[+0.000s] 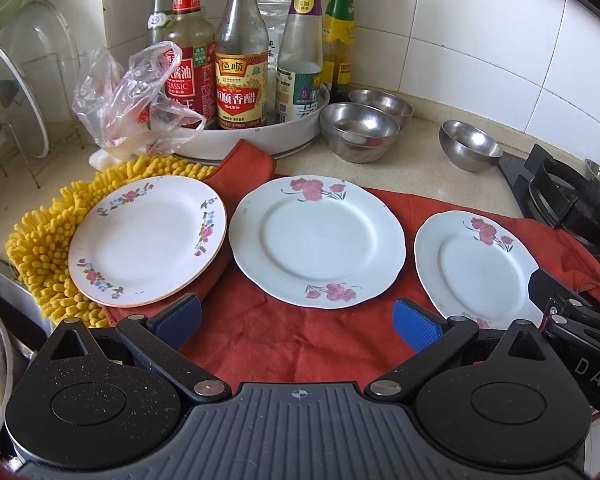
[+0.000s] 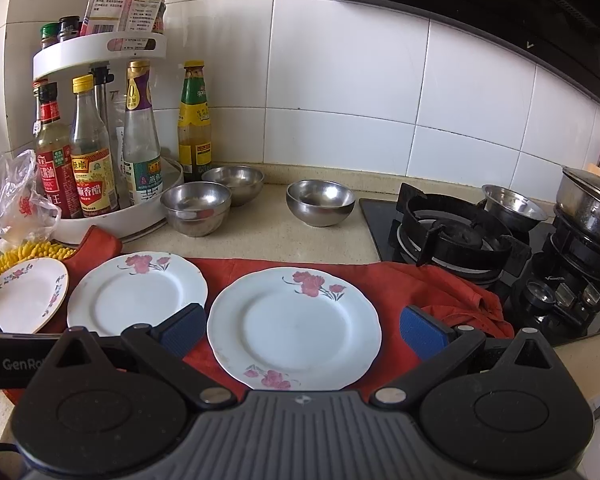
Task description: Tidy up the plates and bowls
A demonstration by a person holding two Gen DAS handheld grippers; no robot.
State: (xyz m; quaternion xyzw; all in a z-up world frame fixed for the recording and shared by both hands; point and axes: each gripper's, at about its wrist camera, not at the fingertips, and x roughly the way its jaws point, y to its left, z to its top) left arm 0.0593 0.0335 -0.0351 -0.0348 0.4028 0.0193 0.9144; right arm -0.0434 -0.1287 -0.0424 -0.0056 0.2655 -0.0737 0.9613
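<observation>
Three white flowered plates lie in a row on a red cloth. The left plate has an orange rim and rests partly on a yellow mop pad. The middle plate and the right plate carry red flowers. In the right wrist view they show as left, middle and right. Three steel bowls stand behind on the counter. My left gripper is open and empty just before the middle plate. My right gripper is open and empty, over the right plate's near part.
A white turntable rack with sauce bottles stands at the back left, with a plastic bag beside it. A gas stove sits to the right, with a fourth steel bowl and a pot on it. Glass lids lean at the far left.
</observation>
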